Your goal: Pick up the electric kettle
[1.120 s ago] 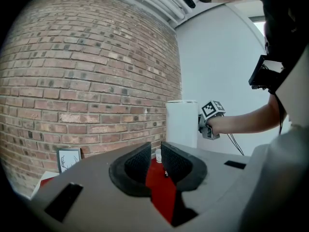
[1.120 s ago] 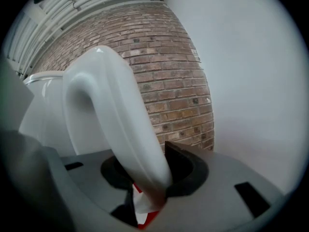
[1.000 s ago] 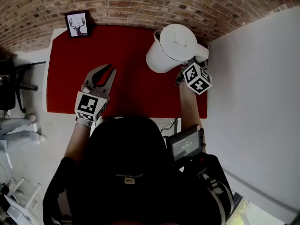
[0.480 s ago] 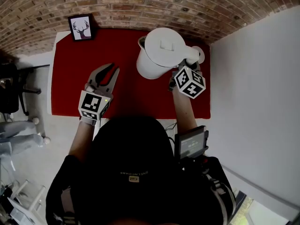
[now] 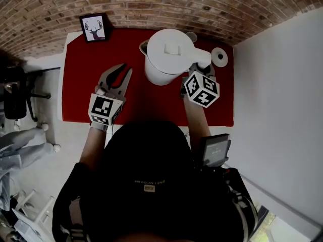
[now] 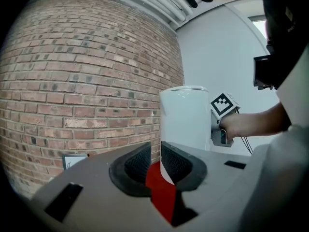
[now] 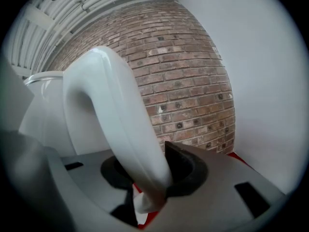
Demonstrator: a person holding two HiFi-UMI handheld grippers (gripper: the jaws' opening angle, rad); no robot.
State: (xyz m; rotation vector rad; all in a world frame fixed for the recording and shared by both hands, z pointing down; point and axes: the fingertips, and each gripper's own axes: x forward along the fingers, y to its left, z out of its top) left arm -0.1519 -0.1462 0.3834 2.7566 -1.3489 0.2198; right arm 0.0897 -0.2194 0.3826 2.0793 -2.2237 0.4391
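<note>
Kettle [image 5: 169, 54] is upright (spout [image 5: 143, 47] left, handle [image 5: 202, 59] right, head view).

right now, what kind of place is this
Probably a home or small studio corner, not a full kitchen: a bare brick wall, a red table against it, a white kettle and a framed deer picture.

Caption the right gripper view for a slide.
Right gripper clamped on the curved white handle of the electric kettle, brick wall behind.
</note>
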